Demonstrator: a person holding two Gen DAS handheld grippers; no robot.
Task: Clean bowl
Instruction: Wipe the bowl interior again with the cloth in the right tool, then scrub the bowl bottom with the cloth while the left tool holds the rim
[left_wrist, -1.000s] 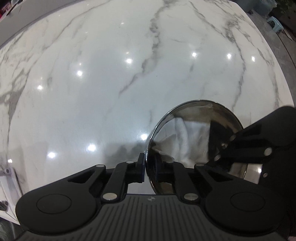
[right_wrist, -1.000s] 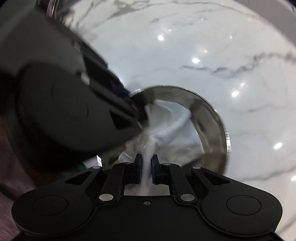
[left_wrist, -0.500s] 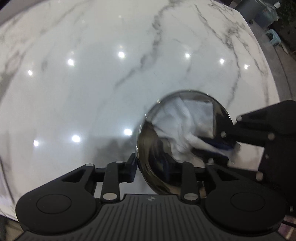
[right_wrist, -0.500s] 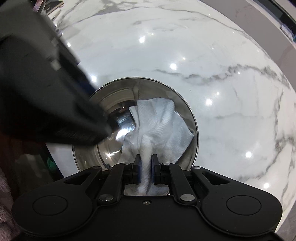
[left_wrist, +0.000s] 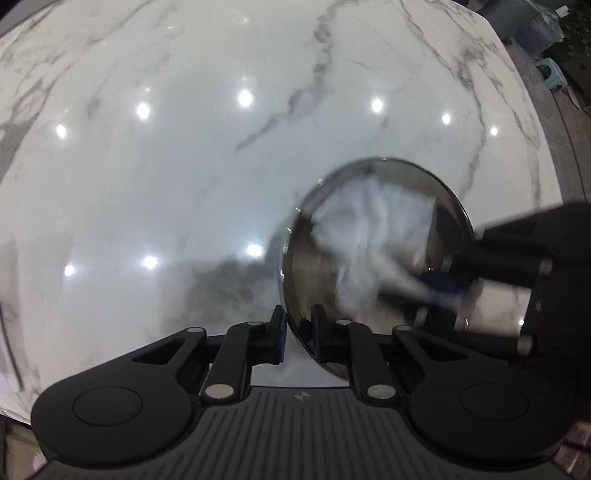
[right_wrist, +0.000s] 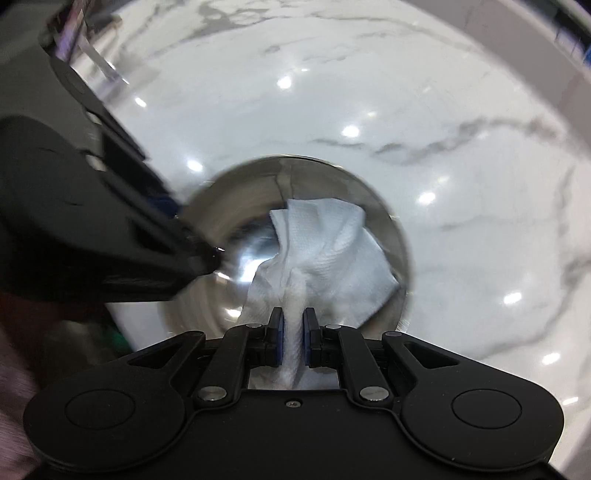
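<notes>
A shiny steel bowl (left_wrist: 295, 273) is held tilted above the marble table, its rim pinched in my left gripper (left_wrist: 298, 332), one finger outside and one inside. My right gripper (right_wrist: 292, 332) is shut on a white paper towel (right_wrist: 332, 251) and presses it inside the bowl (right_wrist: 221, 229). The towel (left_wrist: 369, 229) also shows in the left wrist view, blurred, with the right gripper (left_wrist: 439, 288) reaching in from the right. The left gripper (right_wrist: 207, 254) shows at the bowl's left rim in the right wrist view.
A glossy white marble table (left_wrist: 184, 166) with grey veins lies under everything. Its far right edge (left_wrist: 532, 110) borders a grey floor with a small stool (left_wrist: 554, 72) and bins. A dark strip runs along the table's far edge (right_wrist: 535, 44) in the right wrist view.
The towel has swept round inside the bowl, from the middle toward its right side. The bowl has shifted a little in the left view. The left grip holds.
</notes>
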